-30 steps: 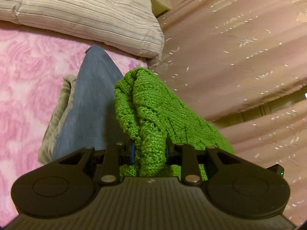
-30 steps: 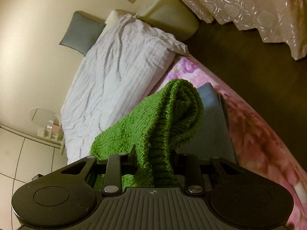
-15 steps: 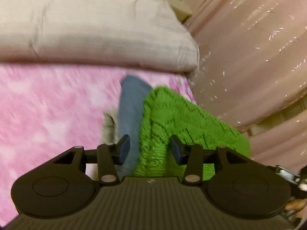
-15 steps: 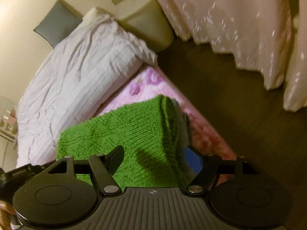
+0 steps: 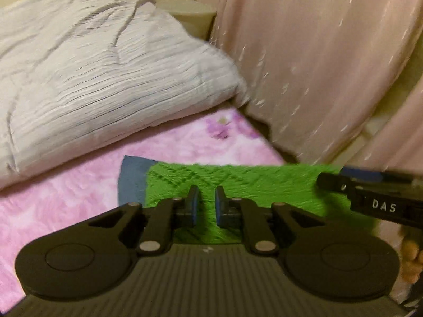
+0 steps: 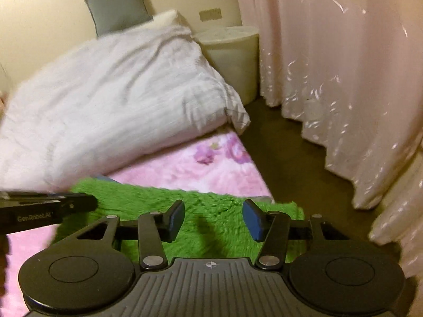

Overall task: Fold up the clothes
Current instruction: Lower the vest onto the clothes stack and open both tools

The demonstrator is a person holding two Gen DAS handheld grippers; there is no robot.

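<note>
One green knit garment (image 5: 238, 182), coarse and ribbed with a raised chevron pattern, lies folded flat in a rough rectangle on the near right part of a fluffy pink blanket (image 5: 66, 198) printed with purple flowers. It rests on top of a smooth blue garment (image 5: 132, 177), whose corner shows at its left edge. Beyond them, at the far left, lies one bulky pale grey duvet (image 5: 92, 66) of crinkled, finely lined fabric. A grey cushion (image 6: 119, 5) leans against the cream wall behind it. A pale rounded bin-like tub (image 6: 232, 52) stands far off beside the bed; its inside cannot be seen. Glossy pink curtains (image 6: 330, 66) with embroidered flecks hang in soft vertical folds at the right, above a dark floor (image 6: 290, 158).

Two black plastic grippers with blue pads hover over the knit. The left gripper (image 5: 207, 206) has its jaws closing, only a narrow gap between the pads and nothing pinched there. The right gripper (image 6: 214, 219) stands about half apart, jaws closing, pads clear of the wool lying below them.
</note>
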